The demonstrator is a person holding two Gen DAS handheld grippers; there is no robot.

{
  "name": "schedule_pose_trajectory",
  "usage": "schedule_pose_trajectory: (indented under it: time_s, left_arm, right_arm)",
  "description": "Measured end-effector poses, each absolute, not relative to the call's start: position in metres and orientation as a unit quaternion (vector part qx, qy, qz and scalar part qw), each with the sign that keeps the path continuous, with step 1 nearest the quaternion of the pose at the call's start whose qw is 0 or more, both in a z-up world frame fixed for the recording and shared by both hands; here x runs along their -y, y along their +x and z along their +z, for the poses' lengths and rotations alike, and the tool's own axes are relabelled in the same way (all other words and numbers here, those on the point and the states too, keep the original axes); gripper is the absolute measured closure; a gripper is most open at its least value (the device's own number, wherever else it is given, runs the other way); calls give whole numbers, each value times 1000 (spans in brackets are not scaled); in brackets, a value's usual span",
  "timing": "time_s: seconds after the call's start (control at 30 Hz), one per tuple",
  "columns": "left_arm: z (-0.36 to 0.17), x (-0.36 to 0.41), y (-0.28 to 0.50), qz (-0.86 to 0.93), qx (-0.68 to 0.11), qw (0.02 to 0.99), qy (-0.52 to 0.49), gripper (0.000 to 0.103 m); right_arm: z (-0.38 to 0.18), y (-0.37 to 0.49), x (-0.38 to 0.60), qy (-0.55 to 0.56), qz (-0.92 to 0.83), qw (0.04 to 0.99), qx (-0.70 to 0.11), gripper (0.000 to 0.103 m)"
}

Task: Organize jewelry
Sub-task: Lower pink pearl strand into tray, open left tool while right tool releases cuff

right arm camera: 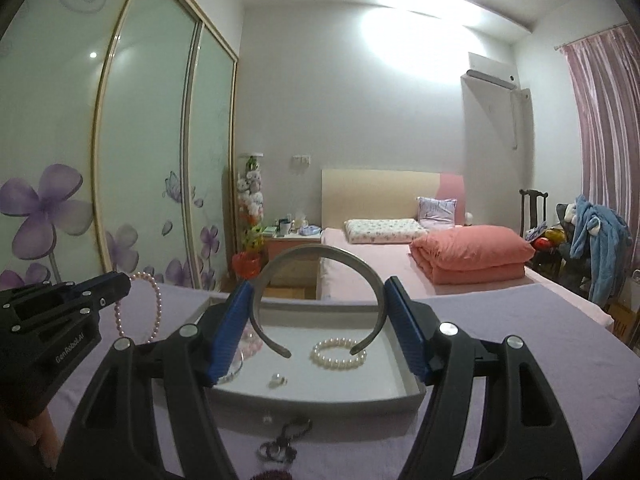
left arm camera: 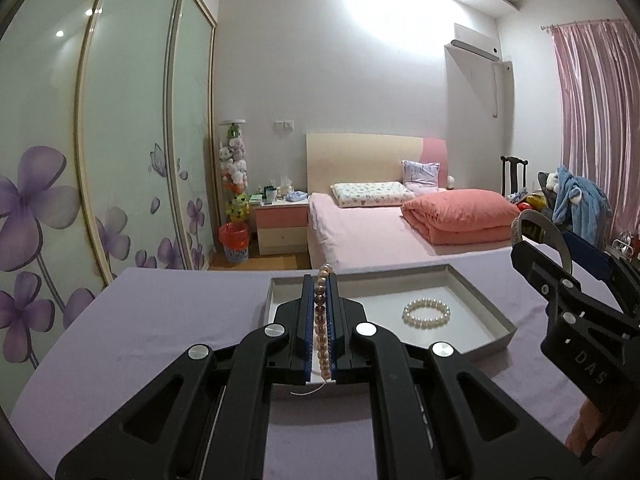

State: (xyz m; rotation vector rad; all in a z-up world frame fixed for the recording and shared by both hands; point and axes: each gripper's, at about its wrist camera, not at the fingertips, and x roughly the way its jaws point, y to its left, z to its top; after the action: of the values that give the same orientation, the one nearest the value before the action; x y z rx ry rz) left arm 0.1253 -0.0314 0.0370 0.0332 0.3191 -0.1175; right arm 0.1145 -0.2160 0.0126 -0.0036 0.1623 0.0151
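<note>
A pink bead bracelet [left arm camera: 321, 312] is clamped in the left gripper [left arm camera: 320, 280], a grey headband [right arm camera: 320, 280] in the right gripper [right arm camera: 320, 308]; both are carried above the tray [right arm camera: 320, 398], where lowering and release are judged next.

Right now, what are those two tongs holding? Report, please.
Left tongs shut on pink pearl bracelet. Right tongs grip grey headband. White pearl bracelet in tray. Nothing blocking.

A pink pearl bracelet [left arm camera: 322, 312] hangs upright above the lavender surface, a grey open bangle [right arm camera: 320, 292] tilts over the shallow white tray [left arm camera: 476, 300], a white pearl bracelet [left arm camera: 426, 312] lies flat inside, beside perhaps a small earring [right arm camera: 277, 379]
</note>
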Motion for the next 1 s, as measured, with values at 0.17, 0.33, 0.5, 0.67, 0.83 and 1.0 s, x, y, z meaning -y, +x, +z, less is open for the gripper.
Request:
schedule_pose_trajectory:
  time_s: [0.17,0.33,0.5,0.67,0.83,1.0]
  left_arm:
    - [36,32,132,-57,-154,986,14,97]
    - [35,33,144,-55,-155,986,17,97]
    - [36,33,150,-55,-157,986,16,97]
    - [32,35,160,-58,-165,984,14,97]
    - [28,35,171,-62,-174,983,13,97]
    - [18,37,187,-72,-199,977,4,97]
  right_arm:
    - [14,126,219,6,1,997,-72,37]
    - [14,138,219,7,-4,997,-70,37]
    - [9,153,220,5,-8,997,-76,37]
    - [4,163,222,2,-10,997,-81,37]
    - [-1,178,225,4,-12,996,-91,37]
    - [-12,203,229,7,-7,992,-126,37]
